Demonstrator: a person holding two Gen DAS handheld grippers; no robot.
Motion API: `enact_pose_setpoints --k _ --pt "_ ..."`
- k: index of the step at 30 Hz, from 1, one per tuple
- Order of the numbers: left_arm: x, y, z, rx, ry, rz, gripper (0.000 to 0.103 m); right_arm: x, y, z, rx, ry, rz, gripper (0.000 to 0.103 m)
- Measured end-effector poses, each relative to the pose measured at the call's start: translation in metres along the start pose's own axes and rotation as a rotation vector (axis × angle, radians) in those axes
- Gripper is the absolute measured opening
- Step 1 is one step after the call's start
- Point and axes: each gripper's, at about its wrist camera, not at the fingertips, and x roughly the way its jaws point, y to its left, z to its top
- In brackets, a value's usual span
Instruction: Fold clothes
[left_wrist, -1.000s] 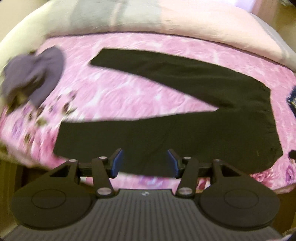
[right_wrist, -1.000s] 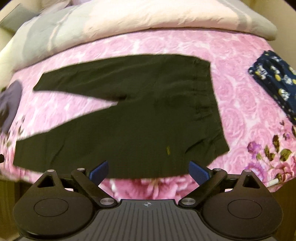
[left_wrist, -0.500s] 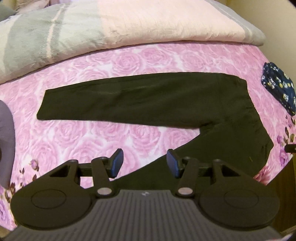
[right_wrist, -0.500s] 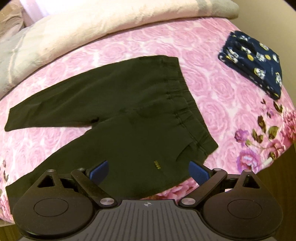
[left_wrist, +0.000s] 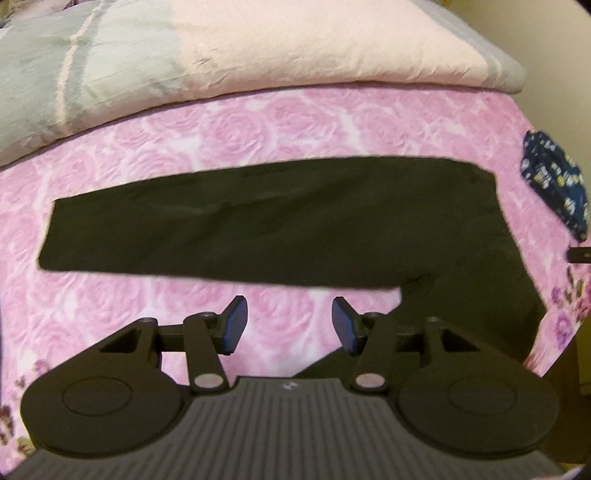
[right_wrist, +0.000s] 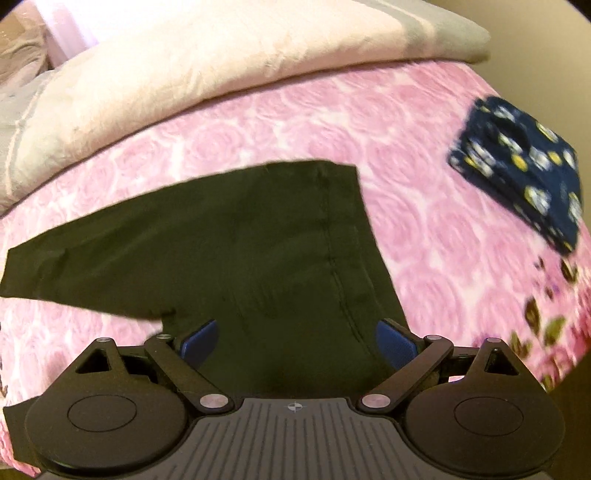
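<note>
A pair of black trousers (left_wrist: 280, 229) lies flat on the pink rose bedspread (left_wrist: 280, 129), legs spread apart and pointing left, waist to the right. My left gripper (left_wrist: 290, 325) hovers open over the bare strip of bedspread between the two legs, close to the crotch, with nothing between its blue pads (left_wrist: 234, 325). In the right wrist view the trousers (right_wrist: 229, 251) fill the middle, the waistband edge running down the right side. My right gripper (right_wrist: 298, 345) stands wide open above the seat, near the waistband, holding nothing.
A folded navy patterned garment (right_wrist: 524, 184) lies on the bedspread (right_wrist: 424, 166) to the right of the waist, also in the left wrist view (left_wrist: 554, 184). A bunched pale pink and grey duvet (left_wrist: 258, 55) runs along the far side. The bed's near edge is just below both grippers.
Both grippers have moved inward over the bed. The left one went from over the near leg to over the gap between the legs; a purple garment left its view. The trousers have not moved.
</note>
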Motion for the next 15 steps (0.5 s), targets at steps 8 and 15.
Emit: enact_pose_setpoints --k 8,15 --pt "0.078 -0.009 0.03 0.037 0.039 -0.048 0.045 0.071 0.015 0.046 -0.209 0.002 0.103 0.095" --pt "0.16 0.0 0.073 0.128 0.019 -0.068 0.041 0.164 0.02 0.085 -0.405 0.023 0.151 0.082"
